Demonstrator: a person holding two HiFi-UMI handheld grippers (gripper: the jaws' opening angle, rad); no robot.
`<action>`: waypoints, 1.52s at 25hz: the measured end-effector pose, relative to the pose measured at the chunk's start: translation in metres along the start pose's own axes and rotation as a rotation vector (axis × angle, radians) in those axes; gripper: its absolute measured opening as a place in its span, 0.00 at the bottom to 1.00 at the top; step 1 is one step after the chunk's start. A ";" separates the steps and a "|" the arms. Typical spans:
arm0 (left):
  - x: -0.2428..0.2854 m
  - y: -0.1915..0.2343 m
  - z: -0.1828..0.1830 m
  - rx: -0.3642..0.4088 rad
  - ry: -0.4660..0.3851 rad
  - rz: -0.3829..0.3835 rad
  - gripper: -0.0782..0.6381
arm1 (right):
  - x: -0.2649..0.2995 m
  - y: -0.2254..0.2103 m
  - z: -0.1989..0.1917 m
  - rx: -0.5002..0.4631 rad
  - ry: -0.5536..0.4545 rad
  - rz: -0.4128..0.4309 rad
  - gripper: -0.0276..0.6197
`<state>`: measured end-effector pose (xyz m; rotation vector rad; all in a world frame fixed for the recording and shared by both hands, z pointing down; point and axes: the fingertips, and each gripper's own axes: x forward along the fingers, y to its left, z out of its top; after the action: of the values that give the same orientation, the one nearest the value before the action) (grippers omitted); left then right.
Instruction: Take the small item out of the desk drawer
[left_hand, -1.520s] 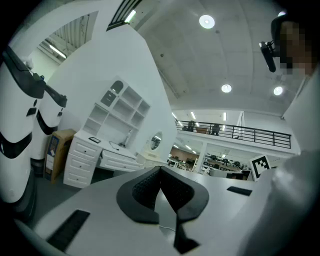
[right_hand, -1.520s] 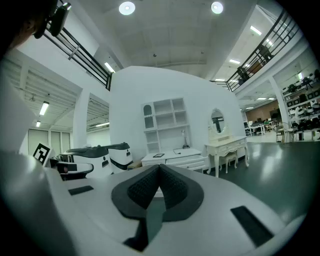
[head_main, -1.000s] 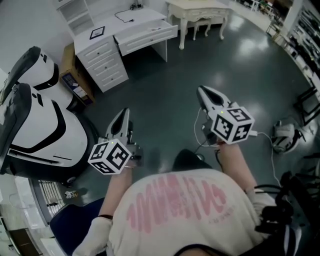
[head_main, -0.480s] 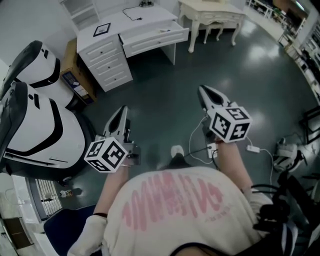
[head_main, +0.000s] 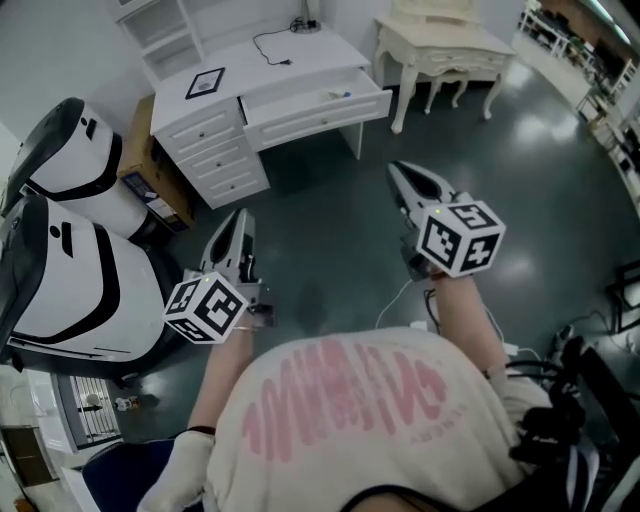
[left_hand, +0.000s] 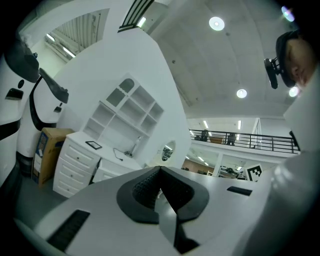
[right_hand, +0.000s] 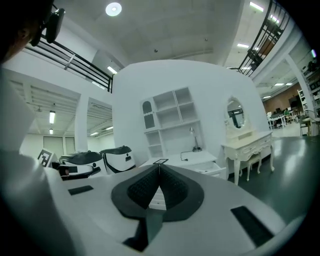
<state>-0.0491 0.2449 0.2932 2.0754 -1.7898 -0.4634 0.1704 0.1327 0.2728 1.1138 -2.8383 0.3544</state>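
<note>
The small item (head_main: 343, 95) lay in the open drawer (head_main: 300, 108) of the white surface (head_main: 250, 68), toward the drawer's right end, and was too small to make out further. Both tools were held above the dark floor (head_main: 330, 230), well apart from that drawer, with their tips turned roughly toward it. The left tool (head_main: 240, 216) had its jaws pressed together with nothing between them. The right tool (head_main: 396, 168) was likewise closed, empty, and touching nothing.

The person is wearing a cream shirt (head_main: 350, 420) with pink print, and the white left gripper (head_main: 238, 222) and right gripper (head_main: 398, 172) are bearing black-and-white marker cubes (head_main: 203, 308).
</note>
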 end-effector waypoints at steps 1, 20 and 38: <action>0.012 0.000 0.003 0.001 -0.011 0.000 0.15 | 0.007 -0.008 0.006 -0.005 -0.008 0.005 0.07; 0.157 0.042 -0.018 -0.046 0.063 -0.025 0.15 | 0.108 -0.111 -0.019 0.080 0.067 -0.049 0.07; 0.387 0.177 0.087 -0.018 0.070 -0.130 0.15 | 0.348 -0.178 0.071 0.074 -0.024 -0.090 0.07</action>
<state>-0.1885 -0.1661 0.2950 2.1763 -1.6130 -0.4346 0.0368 -0.2413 0.2891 1.2628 -2.8051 0.4450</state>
